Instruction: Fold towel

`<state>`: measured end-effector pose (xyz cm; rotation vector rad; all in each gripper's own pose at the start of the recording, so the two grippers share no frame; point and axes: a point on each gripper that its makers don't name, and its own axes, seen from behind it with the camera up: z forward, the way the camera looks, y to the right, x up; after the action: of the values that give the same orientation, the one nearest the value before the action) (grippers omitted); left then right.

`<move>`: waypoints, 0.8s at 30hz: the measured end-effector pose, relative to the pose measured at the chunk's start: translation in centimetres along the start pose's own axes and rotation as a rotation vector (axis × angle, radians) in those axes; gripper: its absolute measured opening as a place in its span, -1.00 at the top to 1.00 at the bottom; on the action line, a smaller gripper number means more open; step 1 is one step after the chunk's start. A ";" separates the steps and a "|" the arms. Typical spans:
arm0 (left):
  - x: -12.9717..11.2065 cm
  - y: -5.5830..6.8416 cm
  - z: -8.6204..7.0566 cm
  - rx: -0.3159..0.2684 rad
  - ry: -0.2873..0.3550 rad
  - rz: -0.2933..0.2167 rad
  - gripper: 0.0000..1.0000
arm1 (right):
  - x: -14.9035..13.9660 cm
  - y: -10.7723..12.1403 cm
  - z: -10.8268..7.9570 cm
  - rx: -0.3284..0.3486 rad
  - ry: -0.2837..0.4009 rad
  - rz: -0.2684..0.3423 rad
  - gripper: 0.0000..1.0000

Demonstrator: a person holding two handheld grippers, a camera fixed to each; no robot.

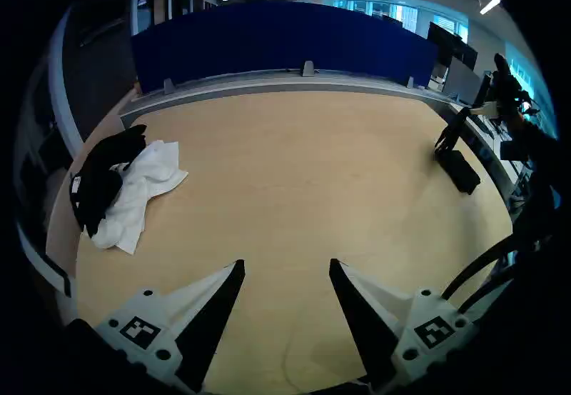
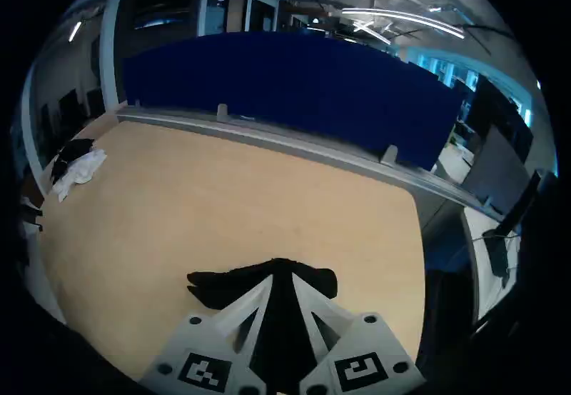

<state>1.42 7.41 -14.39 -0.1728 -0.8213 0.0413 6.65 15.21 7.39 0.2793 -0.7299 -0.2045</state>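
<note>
Black crumpled cloth towel (image 2: 214,282) — pinched at its middle between the two white fingers of the right gripper (image 2: 283,266), which is clenched on the fabric. Spreads in dark folds to either side of the fingertips, low over the pale wooden tabletop (image 2: 214,195) near its front edge; cannot tell whether the cloth touches the wood.

In the left gripper view, left gripper (image 1: 287,263) released, white fingers set wide apart above the same wooden tabletop (image 1: 300,166), bare wood showing between them.

Far left of the table, well apart from both grippers — a rumpled white cloth (image 1: 146,181) heaped against a bunched black garment (image 1: 103,166), the two touching and partly overlapping. Same pile seen small at the far left corner in the right gripper view: rumpled white cloth (image 2: 86,166) beside bunched black garment (image 2: 68,153).

Along the back edge of the table, a long dark-blue fabric partition (image 1: 285,38), upright on a grey rail, seen again in the right gripper view (image 2: 285,81). At the right edge in the left gripper view, a flat black box-shaped object (image 1: 458,171) on the wood.
</note>
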 end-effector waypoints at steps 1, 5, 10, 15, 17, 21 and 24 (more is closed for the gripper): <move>0.0 0.0 0.0 -0.001 -0.001 0.002 -0.75 | -0.5 0.4 -0.2 -0.006 -0.006 0.005 0.93; 0.0 0.2 0.0 -0.003 -0.003 0.011 -0.75 | -2.5 1.5 -0.8 -0.025 -0.029 0.022 0.93; -0.1 0.3 0.1 -0.006 -0.007 0.018 -0.75 | -4.7 2.5 -1.6 -0.045 -0.055 0.047 0.93; -0.2 0.6 0.2 -0.010 -0.009 0.023 -0.75 | -7.0 3.0 -2.1 -0.062 -0.082 0.080 0.93; -0.2 0.6 0.3 -0.010 -0.010 0.024 -0.75 | -8.0 3.0 -2.2 -0.066 -0.092 0.095 0.93; -0.2 0.7 0.3 -0.011 -0.011 0.030 -0.75 | -9.8 3.0 -2.5 -0.076 -0.110 0.123 0.93; -0.3 0.8 0.2 -0.011 -0.013 0.036 -0.75 | -11.2 3.1 -2.7 -0.088 -0.125 0.143 0.93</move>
<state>1.06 8.17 -14.60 -0.1979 -0.8315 0.0714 0.66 21.74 -0.56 0.1309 -0.8594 -0.1179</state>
